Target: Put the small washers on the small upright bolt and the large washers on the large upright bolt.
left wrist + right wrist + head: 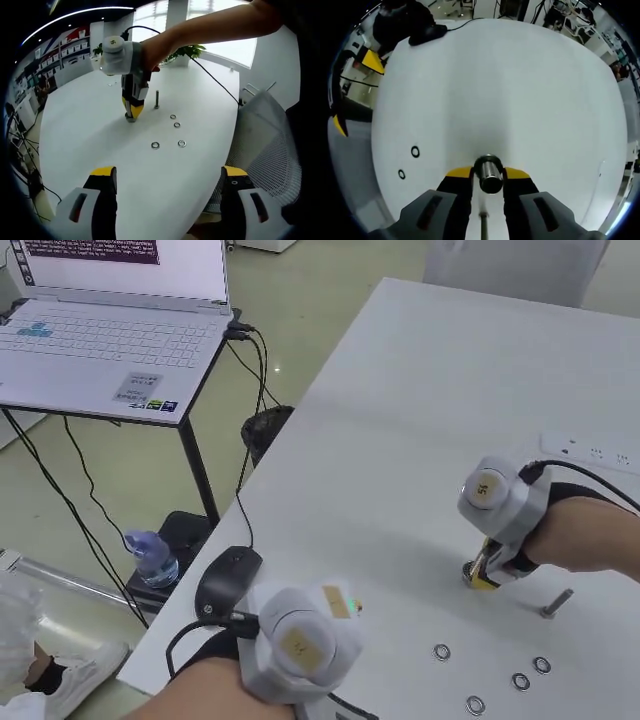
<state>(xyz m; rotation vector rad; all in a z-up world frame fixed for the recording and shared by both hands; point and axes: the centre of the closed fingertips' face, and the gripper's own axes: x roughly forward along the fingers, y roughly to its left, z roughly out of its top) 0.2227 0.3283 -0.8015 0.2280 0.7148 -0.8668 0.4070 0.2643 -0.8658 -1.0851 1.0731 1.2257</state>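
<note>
My right gripper (483, 577) points down at the white table (400, 440), shut on the thick large bolt (489, 173), which stands upright with its base on the table. The thin small bolt (556, 602) stands upright just to its right. Several loose washers (441, 651) lie on the table nearer me, and they are also seen in the left gripper view as washers (155, 145) beside the small bolt (156, 99). My left gripper (169, 175) is open and holds nothing, well back from the parts near the table's front edge.
A black mouse (228, 580) with its cable lies at the table's left front corner. A white power strip (590, 452) lies at the right edge. Off the table to the left, a laptop (110, 340) sits on a stand, with a water bottle (152, 557) on the floor.
</note>
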